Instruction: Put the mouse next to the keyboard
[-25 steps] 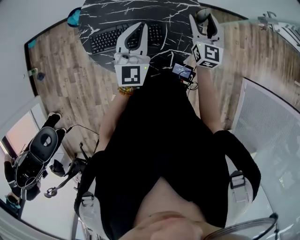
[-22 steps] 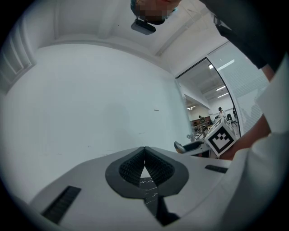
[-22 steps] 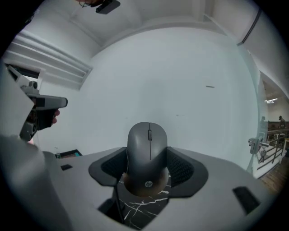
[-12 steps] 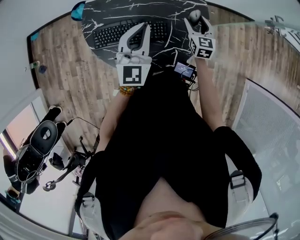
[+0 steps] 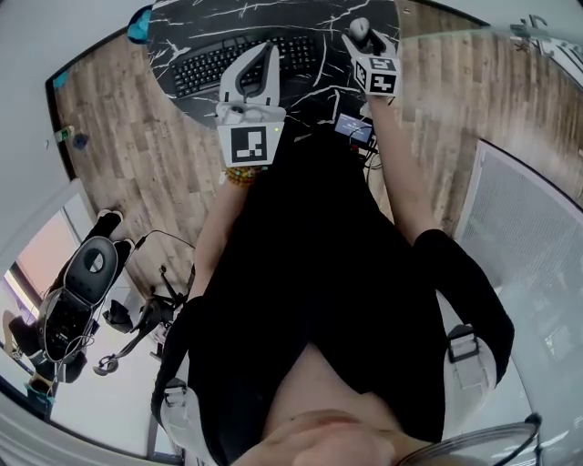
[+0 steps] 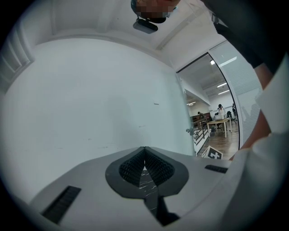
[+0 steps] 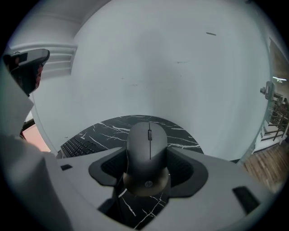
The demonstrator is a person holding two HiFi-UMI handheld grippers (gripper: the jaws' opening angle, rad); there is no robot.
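Over the table (image 5: 219, 18), right tongs (image 7: 148, 170) pinch the mouse (image 7: 148, 144) by its sides; a loose squeeze could drop it before the keyboard (image 5: 228, 62). Left tongs (image 6: 144, 168) closed, empty.

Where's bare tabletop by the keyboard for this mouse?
Bare table lies right of the keyboard, between its end and the held mouse. Nearer side is crowded: left gripper hangs over the keys, small screen device by the near edge.
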